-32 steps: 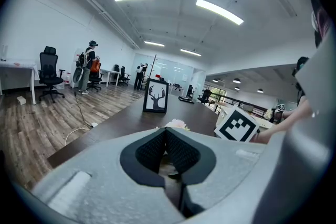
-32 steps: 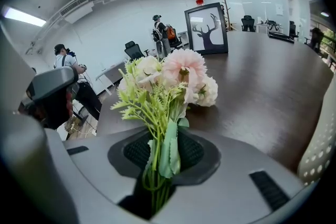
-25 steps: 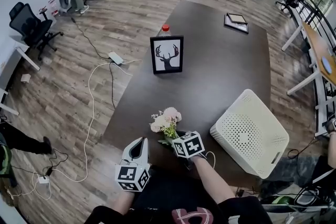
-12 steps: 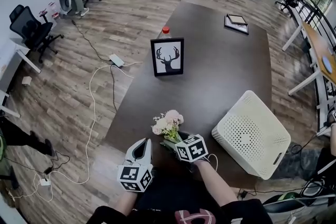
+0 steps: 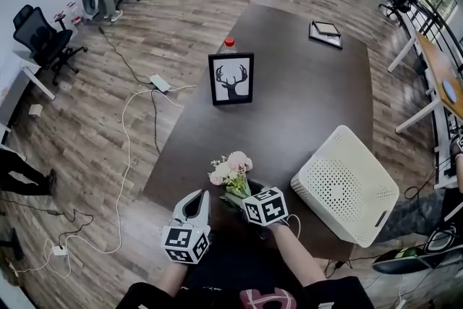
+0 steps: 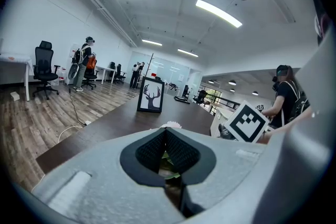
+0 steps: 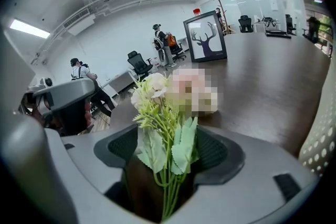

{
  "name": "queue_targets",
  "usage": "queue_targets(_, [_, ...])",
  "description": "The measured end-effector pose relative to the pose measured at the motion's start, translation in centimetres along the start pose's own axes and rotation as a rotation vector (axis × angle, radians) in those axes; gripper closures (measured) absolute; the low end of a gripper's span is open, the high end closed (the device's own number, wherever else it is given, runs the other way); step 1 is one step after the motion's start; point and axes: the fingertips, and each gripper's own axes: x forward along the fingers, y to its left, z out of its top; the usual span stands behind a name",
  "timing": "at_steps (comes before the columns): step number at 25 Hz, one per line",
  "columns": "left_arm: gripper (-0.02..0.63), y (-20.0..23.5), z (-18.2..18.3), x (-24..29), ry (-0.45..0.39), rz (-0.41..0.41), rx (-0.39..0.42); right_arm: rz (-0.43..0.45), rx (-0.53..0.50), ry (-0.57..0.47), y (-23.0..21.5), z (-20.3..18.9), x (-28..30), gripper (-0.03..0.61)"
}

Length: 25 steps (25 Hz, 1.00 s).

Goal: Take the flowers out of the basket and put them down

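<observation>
The right gripper [image 7: 167,157] has just been opening its fingers, now spread loosely around the flowers [image 5: 230,170] at the worktop's [image 5: 304,94] near edge. They look set down. The left gripper's [image 6: 166,139] fingers are pressed together, empty.

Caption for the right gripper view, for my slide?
Right gripper, jaws just opened apart, flowers between them, framed deer picture behind.

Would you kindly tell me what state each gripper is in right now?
Left gripper: shut, nothing held.
Right gripper: open, jaws have just been opening, flowers loose between them.
</observation>
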Motion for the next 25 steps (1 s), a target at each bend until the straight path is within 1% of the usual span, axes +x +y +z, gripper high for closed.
queue_targets(7, [0.604,0.0,0.1,0.0,-0.005,-0.006,0.005,0.009,0.000,-0.042,0.7,0.8,-1.1,0.227])
queue_targets(13, [0.604,-0.3,0.2,-0.1,-0.009,-0.016,0.012,-0.013,-0.030,-0.072,0.9,1.5,-2.0,0.222])
queue_targets(19, [0.604,-0.4,0.2,-0.3,-0.007,-0.021,0.021,-0.029,-0.016,-0.090,0.7,1.4,-2.5,0.222])
queue_targets(25, [0.604,-0.6,0.3,-0.3,-0.010,-0.022,0.024,-0.029,-0.017,-0.126,1.1,2.4,-3.3,0.222])
